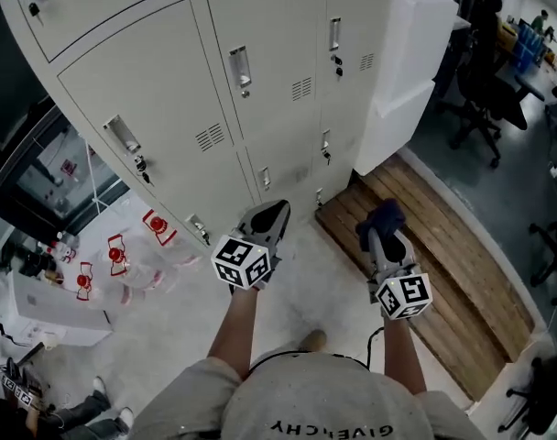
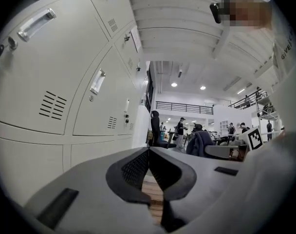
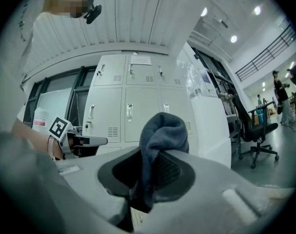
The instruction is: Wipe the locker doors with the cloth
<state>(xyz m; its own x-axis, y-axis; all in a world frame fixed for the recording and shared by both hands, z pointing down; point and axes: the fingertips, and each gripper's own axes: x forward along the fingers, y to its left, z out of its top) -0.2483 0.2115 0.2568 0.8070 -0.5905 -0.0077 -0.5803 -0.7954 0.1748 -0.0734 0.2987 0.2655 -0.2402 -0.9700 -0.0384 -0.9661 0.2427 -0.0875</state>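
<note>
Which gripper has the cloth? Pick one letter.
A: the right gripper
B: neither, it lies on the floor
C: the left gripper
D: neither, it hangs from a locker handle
A: the right gripper is shut on the dark blue cloth, which bunches up above its jaws. The left gripper has its jaw tips together with nothing between them.

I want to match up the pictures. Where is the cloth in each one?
Head view: cloth right of centre, at the tip of the right gripper.
Left gripper view: cloth small, right of centre, beyond this gripper's shut jaws.
Right gripper view: cloth in the centre, pinched between the jaws.
Shared landmark: the lockers, seen in all three views.
</note>
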